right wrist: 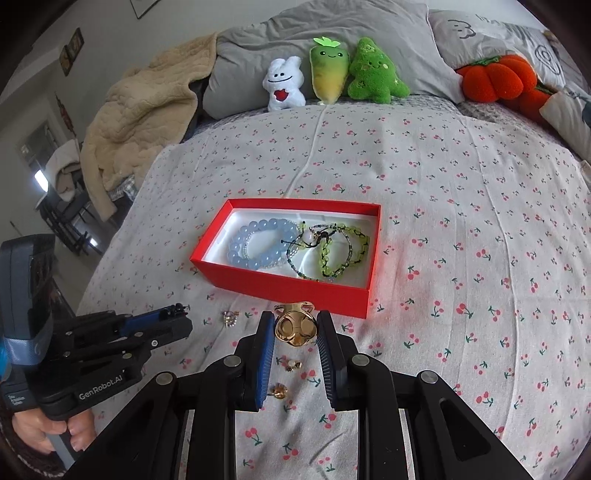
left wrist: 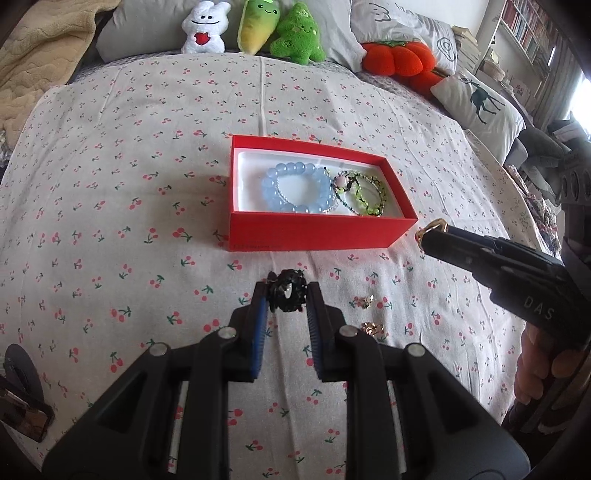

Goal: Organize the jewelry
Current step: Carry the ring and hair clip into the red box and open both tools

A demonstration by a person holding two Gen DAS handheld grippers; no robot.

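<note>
A red box (left wrist: 314, 230) (right wrist: 280, 286) with a white lining sits on the cherry-print bedspread. It holds a blue bead bracelet (left wrist: 295, 188) (right wrist: 258, 243) and green beaded bracelets (left wrist: 364, 194) (right wrist: 332, 251). My left gripper (left wrist: 286, 291) (right wrist: 177, 310) is shut on a black sparkly ornament (left wrist: 288, 291), in front of the box. My right gripper (right wrist: 295, 326) (left wrist: 430, 230) is shut on a gold ring-like piece (right wrist: 295, 326) (left wrist: 430, 229), near the box's front right corner. Small gold pieces (left wrist: 369, 314) (right wrist: 291, 365) lie loose on the bedspread.
Plush toys (left wrist: 258, 27) (right wrist: 332, 77), an orange pumpkin cushion (left wrist: 399, 59) (right wrist: 495, 79) and grey pillows line the head of the bed. A beige blanket (right wrist: 140, 122) lies at the left. Another small trinket (right wrist: 229, 316) lies left of my right gripper.
</note>
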